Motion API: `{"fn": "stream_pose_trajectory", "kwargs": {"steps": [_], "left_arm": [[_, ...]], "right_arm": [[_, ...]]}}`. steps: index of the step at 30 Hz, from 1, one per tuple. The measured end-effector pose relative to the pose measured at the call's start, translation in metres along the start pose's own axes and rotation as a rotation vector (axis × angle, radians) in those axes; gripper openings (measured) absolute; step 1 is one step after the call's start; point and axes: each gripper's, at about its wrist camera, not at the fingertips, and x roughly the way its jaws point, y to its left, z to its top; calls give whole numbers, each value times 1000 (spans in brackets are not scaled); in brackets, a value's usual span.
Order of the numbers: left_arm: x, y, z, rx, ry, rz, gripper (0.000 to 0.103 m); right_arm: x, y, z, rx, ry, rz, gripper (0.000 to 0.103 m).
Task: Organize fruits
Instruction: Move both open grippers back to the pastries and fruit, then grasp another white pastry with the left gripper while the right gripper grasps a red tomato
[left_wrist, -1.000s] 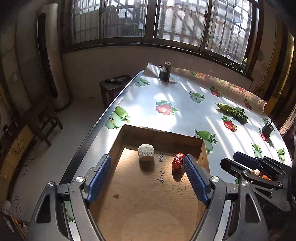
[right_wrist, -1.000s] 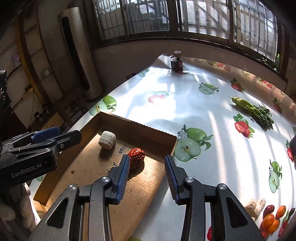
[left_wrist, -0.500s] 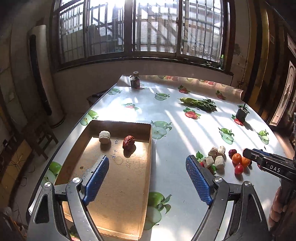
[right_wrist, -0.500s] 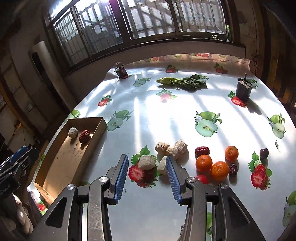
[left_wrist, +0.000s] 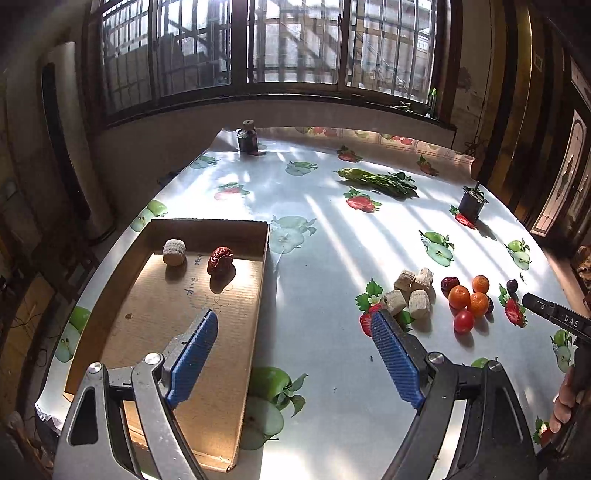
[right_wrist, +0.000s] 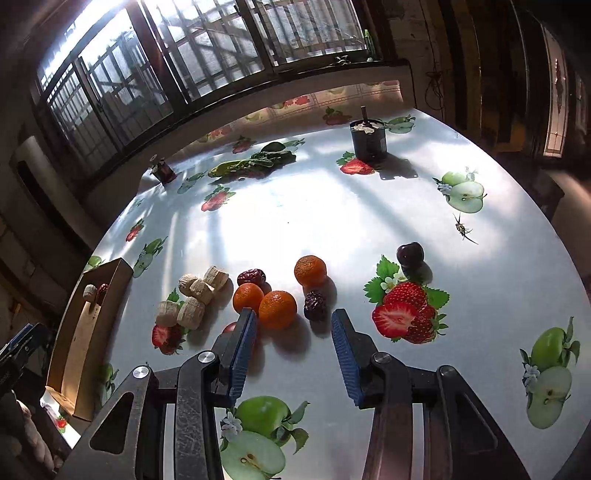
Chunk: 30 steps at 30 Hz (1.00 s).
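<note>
A cardboard tray (left_wrist: 236, 332) lies at the table's left edge and holds a beige chunk (left_wrist: 174, 252) and a red date (left_wrist: 220, 260). My left gripper (left_wrist: 294, 321) stands open and empty, straddling the tray's right wall. To its right lies the pile: beige chunks (left_wrist: 410, 291), oranges (left_wrist: 469, 295), a cherry tomato (left_wrist: 463, 321) and a dark cherry (left_wrist: 512, 285). My right gripper (right_wrist: 293, 317) is open over the pile. An orange (right_wrist: 277, 309) lies just ahead of its tips, untouched, with a dark dried fruit (right_wrist: 315, 304) beside it. Its left finger half hides the tomato (right_wrist: 229, 328).
A dark cup (right_wrist: 369, 140) stands at the back right, leafy greens (right_wrist: 251, 164) and a small jar (left_wrist: 248, 136) further back. The cardboard tray (right_wrist: 92, 332) shows far left in the right wrist view. A hand (left_wrist: 565, 398) holds the right gripper's handle.
Both grippers have swung right, away from the tray. The right one went from beside the date in the tray to above the oranges. The left one pulled back to the tray's right wall.
</note>
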Motion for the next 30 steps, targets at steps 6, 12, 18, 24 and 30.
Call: {"fn": "stream_pose_trajectory", "kwargs": {"steps": [6, 12, 18, 24, 30], "left_arm": [[26, -4, -7, -30, 67, -56, 85], [41, -19, -10, -13, 92, -151, 74], [61, -36, -12, 16, 137, -194, 57], [81, -46, -14, 24, 176, -218, 57], [112, -57, 4, 3, 195, -243, 57]], "right_arm": [[1, -37, 5, 93, -19, -27, 45], [17, -48, 9, 141, -2, -9, 45], [42, -21, 8, 92, 39, 51, 45], [51, 15, -3, 5, 82, 148, 45], [70, 53, -26, -105, 130, 115, 45]]}}
